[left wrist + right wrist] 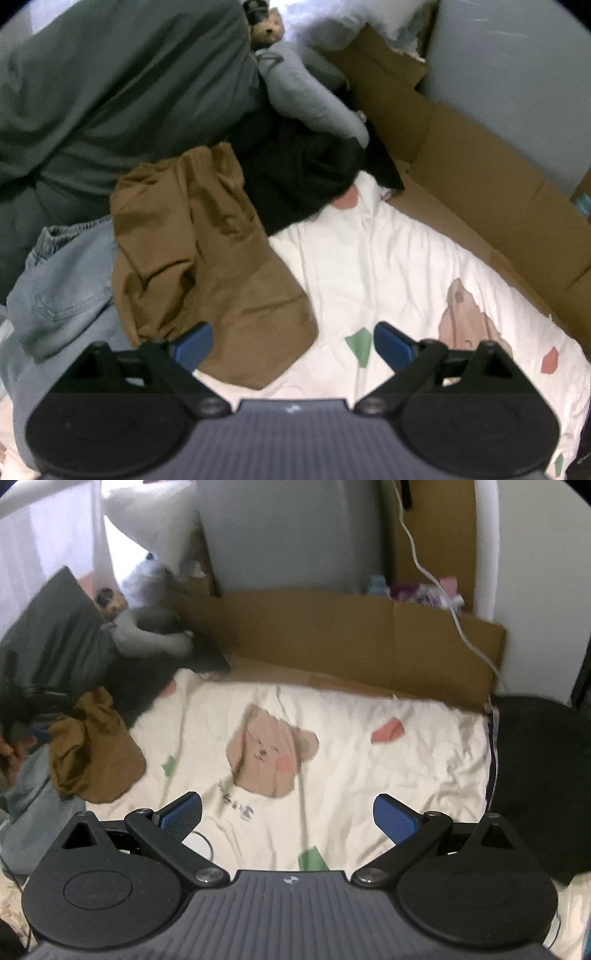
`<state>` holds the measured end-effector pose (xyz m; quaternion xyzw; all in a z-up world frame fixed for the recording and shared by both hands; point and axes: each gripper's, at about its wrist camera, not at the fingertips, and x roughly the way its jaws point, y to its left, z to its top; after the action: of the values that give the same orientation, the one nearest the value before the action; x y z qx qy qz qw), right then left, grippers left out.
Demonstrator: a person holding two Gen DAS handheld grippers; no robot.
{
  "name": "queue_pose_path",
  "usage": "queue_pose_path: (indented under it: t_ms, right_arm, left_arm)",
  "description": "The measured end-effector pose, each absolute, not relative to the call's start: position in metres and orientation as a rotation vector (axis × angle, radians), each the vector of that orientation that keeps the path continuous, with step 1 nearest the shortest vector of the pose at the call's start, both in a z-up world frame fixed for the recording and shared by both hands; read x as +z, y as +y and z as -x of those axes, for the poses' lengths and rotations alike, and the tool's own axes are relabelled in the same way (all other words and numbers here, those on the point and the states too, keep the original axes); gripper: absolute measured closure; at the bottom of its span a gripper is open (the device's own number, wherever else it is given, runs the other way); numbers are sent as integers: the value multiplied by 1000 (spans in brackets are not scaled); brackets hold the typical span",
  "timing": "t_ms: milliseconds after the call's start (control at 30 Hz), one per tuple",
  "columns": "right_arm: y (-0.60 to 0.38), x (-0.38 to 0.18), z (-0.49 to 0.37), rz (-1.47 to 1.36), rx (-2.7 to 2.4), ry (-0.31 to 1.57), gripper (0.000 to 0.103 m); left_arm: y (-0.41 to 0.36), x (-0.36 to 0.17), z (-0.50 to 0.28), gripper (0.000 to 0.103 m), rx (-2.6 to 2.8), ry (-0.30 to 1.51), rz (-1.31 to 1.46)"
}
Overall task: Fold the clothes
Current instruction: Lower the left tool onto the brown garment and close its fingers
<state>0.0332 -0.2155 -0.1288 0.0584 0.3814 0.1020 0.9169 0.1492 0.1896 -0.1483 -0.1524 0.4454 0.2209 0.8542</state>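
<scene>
While spread wide, left fingers (pixel 391 347) over brown garment (pixel 207 266), right fingers (pixel 393 818) empty above bedsheet (pixel 369 775)

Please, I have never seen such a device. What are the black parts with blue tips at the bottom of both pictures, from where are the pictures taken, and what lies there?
Each picture comes from a camera on a hand-held gripper, looking along its two fingers. The left gripper and right gripper are both open and hold nothing. Below lies a white bedsheet with a bear print. On it lie unfolded clothes: a brown garment, light blue jeans and a black garment. Cardboard stands behind.
</scene>
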Motion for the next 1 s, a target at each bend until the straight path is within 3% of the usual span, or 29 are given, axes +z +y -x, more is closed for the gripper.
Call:
queue_pose_path:
  t_ms: [267,1000]
  right_arm:
    - [-227,-175,-46,-284,185,789,2]
    - [-195,-180,-44,-214,227,778,1]
  left_arm:
    - [223,-179,-146,8,598,917,347]
    - [281,-222,-135,8,694,905,357]
